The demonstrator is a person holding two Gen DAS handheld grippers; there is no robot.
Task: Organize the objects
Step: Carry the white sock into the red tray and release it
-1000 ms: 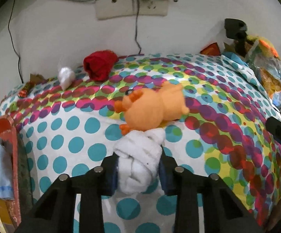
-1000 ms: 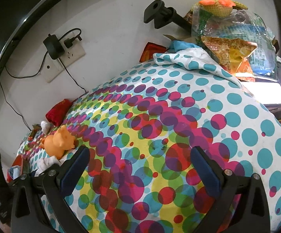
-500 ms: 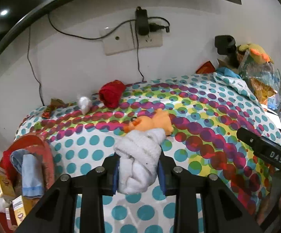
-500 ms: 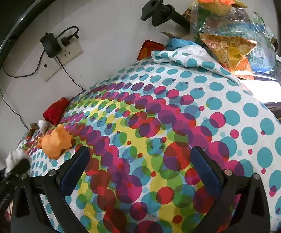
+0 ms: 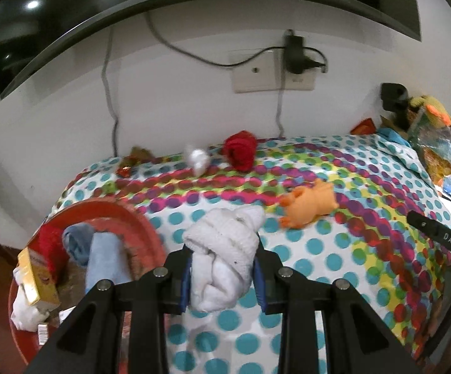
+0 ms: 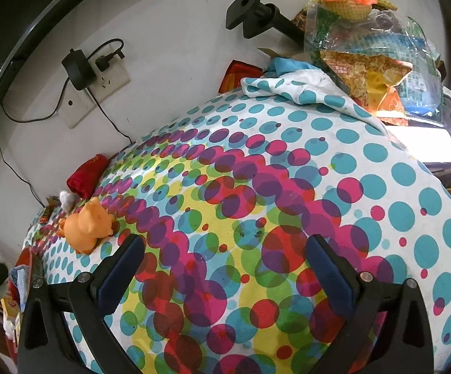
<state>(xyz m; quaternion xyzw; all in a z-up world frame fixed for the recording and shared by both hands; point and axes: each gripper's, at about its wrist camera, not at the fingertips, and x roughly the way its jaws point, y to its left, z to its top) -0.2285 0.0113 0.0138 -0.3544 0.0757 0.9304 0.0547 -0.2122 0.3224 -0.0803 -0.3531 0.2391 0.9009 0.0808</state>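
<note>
My left gripper [image 5: 224,275] is shut on a rolled white sock [image 5: 225,249] and holds it above the spotted tablecloth [image 5: 334,249], near the table's left edge. A red basket [image 5: 125,218] sits below to the left with blue cloths, a white cloth and a yellow box inside. An orange toy animal [image 5: 309,207] lies on the cloth; it also shows in the right wrist view [image 6: 88,229]. A red rolled sock [image 5: 240,152] and a small white bundle [image 5: 198,160] lie by the wall. My right gripper [image 6: 225,272] is open and empty over the cloth.
A wall socket with a charger and cables [image 5: 294,62] is behind the table. A pile of plastic bags topped by a knitted toy [image 6: 366,46] and a black mount [image 6: 256,18] stand at the far right. A wrapper [image 5: 125,170] lies at the back left.
My left gripper has pulled back and swung left with the white sock, away from the orange toy; the red basket now shows below. My right gripper stays open and nearly still.
</note>
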